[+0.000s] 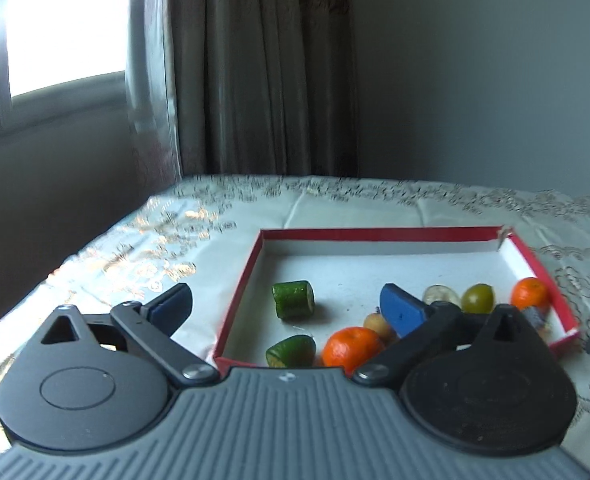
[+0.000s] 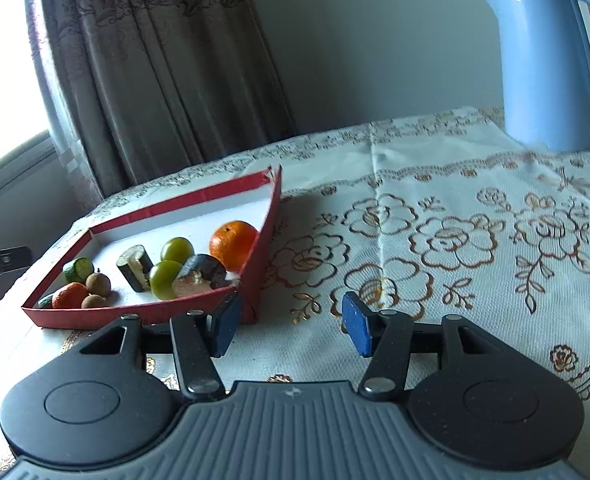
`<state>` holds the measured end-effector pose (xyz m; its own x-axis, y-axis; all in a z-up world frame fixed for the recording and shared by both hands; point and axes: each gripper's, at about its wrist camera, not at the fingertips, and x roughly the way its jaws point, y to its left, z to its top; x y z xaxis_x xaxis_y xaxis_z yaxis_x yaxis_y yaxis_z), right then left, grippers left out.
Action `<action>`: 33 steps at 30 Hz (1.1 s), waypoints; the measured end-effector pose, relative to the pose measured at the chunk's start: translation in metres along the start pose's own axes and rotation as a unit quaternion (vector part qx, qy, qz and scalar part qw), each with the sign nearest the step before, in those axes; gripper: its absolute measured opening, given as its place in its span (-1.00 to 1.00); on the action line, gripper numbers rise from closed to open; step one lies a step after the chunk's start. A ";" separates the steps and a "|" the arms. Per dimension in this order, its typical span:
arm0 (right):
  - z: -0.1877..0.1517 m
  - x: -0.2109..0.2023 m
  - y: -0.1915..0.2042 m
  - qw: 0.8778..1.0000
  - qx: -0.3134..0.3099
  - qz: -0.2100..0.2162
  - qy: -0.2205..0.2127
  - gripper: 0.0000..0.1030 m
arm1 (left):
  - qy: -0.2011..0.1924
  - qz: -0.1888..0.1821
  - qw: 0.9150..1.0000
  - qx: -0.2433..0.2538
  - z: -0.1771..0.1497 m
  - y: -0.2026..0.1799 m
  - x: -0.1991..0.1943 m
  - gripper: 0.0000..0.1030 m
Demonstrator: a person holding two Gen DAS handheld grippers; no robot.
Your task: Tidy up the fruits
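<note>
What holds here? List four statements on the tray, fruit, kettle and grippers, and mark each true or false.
1. Both oranges lie in the tray. True.
2. The kettle stands in the tray. False: the kettle stands on the cloth, outside the tray.
3. The left gripper grips an orange. False: the left gripper is open and empty.
4. The right gripper holds nothing. True.

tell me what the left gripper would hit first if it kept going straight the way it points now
Probably the red tray: the open left gripper points into it, toward the nearer cucumber piece and the farther one. Depth is unclear, so it could meet the tray's near wall first.
</note>
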<state>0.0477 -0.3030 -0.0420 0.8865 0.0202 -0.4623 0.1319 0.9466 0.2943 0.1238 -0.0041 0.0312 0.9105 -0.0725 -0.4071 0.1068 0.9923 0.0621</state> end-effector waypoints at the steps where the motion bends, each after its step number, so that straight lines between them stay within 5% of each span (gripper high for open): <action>1: 0.000 -0.002 0.002 1.000 -0.004 0.001 -0.005 0.10 | -0.005 0.000 1.000 0.001 -0.001 0.000 -0.008 1.00; 9: 0.000 -0.008 0.005 1.000 -0.012 -0.008 -0.026 0.29 | -0.010 0.029 1.000 0.006 -0.002 -0.002 -0.057 1.00; 15: -0.002 -0.026 0.022 0.997 -0.046 -0.002 -0.060 0.66 | -0.008 0.018 1.000 0.001 -0.010 -0.002 -0.082 1.00; 22: -0.015 -0.047 0.064 0.992 -0.112 0.011 -0.061 0.67 | 0.010 0.015 1.000 -0.025 -0.019 0.002 -0.091 1.00; 33: -0.033 -0.069 0.095 0.989 -0.120 0.060 -0.068 0.68 | 0.028 0.015 0.999 -0.043 -0.034 0.012 -0.095 1.00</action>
<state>-0.0156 -0.2040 -0.0095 0.9430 0.1081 -0.3148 -0.0716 0.9895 0.1253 0.0247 0.0177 0.0401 0.8888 -0.0400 -0.4565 0.0432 0.9991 -0.0034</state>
